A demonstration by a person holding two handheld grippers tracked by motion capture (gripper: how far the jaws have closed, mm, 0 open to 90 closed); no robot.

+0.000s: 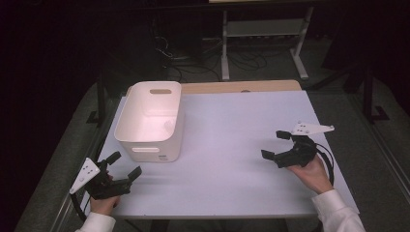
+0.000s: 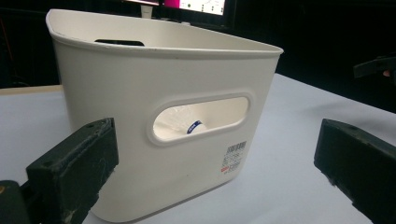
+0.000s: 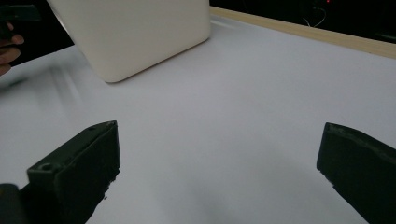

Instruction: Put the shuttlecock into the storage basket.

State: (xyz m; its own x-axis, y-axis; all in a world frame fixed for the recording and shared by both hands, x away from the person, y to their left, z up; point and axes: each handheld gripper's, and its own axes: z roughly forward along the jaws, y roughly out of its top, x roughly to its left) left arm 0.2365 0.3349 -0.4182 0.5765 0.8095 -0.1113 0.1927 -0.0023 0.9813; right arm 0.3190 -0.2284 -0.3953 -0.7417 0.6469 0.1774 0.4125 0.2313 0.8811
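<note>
A white plastic bin (image 1: 150, 121) with oval handle slots stands on the left half of the white table (image 1: 232, 145). Through its near slot, in the left gripper view, a white shuttlecock with a blue band (image 2: 189, 125) lies inside the bin (image 2: 163, 116). My left gripper (image 1: 124, 165) rests at the table's front left corner, open and empty, jaws pointing at the bin's near wall. My right gripper (image 1: 274, 144) sits at the right side, open and empty, pointing left across bare tabletop toward the bin (image 3: 135, 32).
A wooden strip (image 1: 241, 87) edges the table's far side. Beyond it stand a metal frame (image 1: 263, 38) and loose cables on a dark floor. A barcode sticker (image 2: 233, 156) marks the bin's near wall.
</note>
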